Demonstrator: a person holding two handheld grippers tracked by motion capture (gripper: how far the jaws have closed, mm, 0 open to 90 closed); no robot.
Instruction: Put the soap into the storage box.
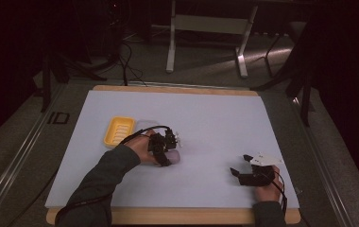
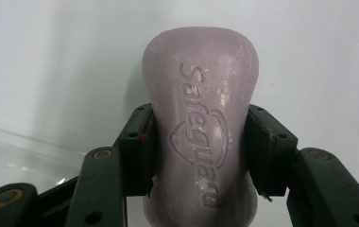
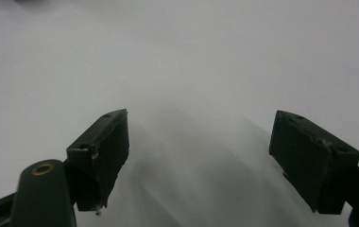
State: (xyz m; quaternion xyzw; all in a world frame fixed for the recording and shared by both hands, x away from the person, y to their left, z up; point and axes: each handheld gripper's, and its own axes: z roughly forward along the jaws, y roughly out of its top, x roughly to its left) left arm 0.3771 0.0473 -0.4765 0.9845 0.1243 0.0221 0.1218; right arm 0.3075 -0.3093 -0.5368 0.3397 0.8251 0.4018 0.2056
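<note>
1. Left hand-held gripper [image 2: 200, 142] is clenched on a lilac soap bar [image 2: 200, 118], pads pressing both long sides at the bar's narrowed waist. In the high view that gripper [image 1: 168, 153] sits just right of a yellow soap dish [image 1: 118, 131], bar [image 1: 174, 156] at its tip, on or just above the white surface [image 1: 215, 118] — can't tell which.
2. Handling, my guess: stiff, solid, fairly light, but waxy-smooth, so prob. slippery; corners could dent or chip if dropped. The waist is the sensible grip spot, since the wider ends stop it sliding out lengthwise.
3. Long axis runs straight out from between the jaws, rounded end pointing away from the hand, embossed logo face up toward the camera.
4. Right hand-held gripper [image 1: 242, 165] is released, jaws wide apart w/ nothing between, well off to the right of the soap.
</note>
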